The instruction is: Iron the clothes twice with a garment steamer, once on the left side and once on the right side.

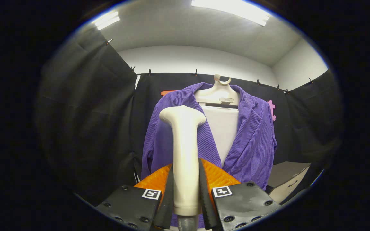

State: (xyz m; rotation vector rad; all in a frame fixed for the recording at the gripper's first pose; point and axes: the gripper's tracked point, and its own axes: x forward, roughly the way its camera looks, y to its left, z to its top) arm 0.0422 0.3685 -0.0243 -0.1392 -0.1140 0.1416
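With the steamer (185, 154) clamped upright between its two fingers, the hand-held gripper (186, 199) is closed on the lower handle, one finger pressing each side. The steamer head flares out at the top and sits in front of the jacket's (252, 141) upper chest, on the side of the front panel that lies beyond the gripper's left finger. Cannot tell whether the head touches the fabric or hovers just short.

The jacket hangs on a pale hanger (218, 93) against the booth wall, front open, with a white panel (222, 128) showing between the lapels. The purple fabric is ribbed, corduroy-like.

Handling, as a judgement: the steamer body looks like smooth hard plastic, stiff and a bit slippery. Its handle is round, so it could twist or slide in the grip if squeezed loosely. The grip low on the handle looks sensible and leaves the head free. The top may be heavy, so keep it vertical. A hose or cord seems to exit below the fingers, so some drag is likely.

The jacket is soft and light and hangs free. It will swing or bunch if pushed hard, so strokes should be light and follow the ribs downward. The hanger hook could unseat with a sideways shove.

A grey box (286, 179) sits low beside the jacket hem.
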